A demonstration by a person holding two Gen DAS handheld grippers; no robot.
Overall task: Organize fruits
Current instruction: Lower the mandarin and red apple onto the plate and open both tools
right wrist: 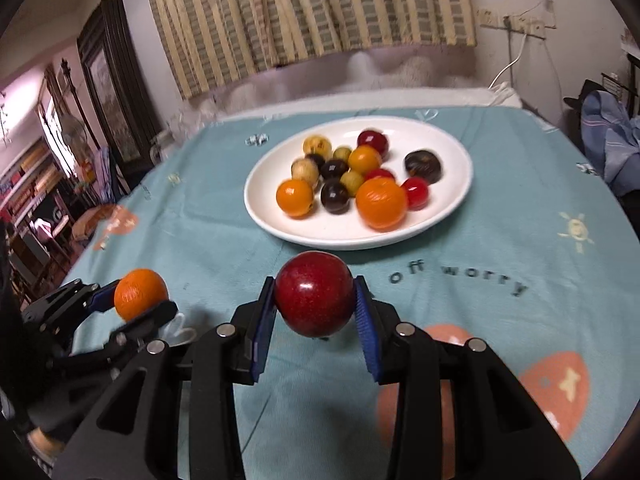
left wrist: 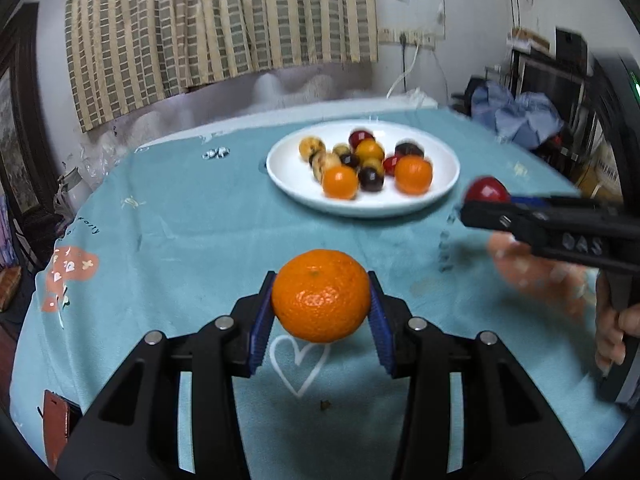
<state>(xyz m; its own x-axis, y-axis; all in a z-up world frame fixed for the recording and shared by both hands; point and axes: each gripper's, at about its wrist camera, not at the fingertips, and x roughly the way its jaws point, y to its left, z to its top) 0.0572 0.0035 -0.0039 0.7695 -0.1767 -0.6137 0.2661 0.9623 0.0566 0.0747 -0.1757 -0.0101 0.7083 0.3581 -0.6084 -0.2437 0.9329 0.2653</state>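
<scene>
Both tongs loaded: left (left wrist: 321,308) grips orange (left wrist: 321,295), right (right wrist: 315,304) grips plum (right wrist: 314,294). Lower onto bare plate (right wrist: 448,216) gently, release late.

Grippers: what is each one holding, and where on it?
Left gripper clamps the orange by its sides; right gripper clamps the red fruit likewise.

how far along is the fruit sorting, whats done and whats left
Done: a pile of mixed fruit already lies on the white plate. In hand: the left gripper is shut on a mandarin, the right gripper on a red plum, both lifted off the teal tablecloth, short of the plate. Left: set these two down there; no other loose fruit shows on the cloth.
</scene>
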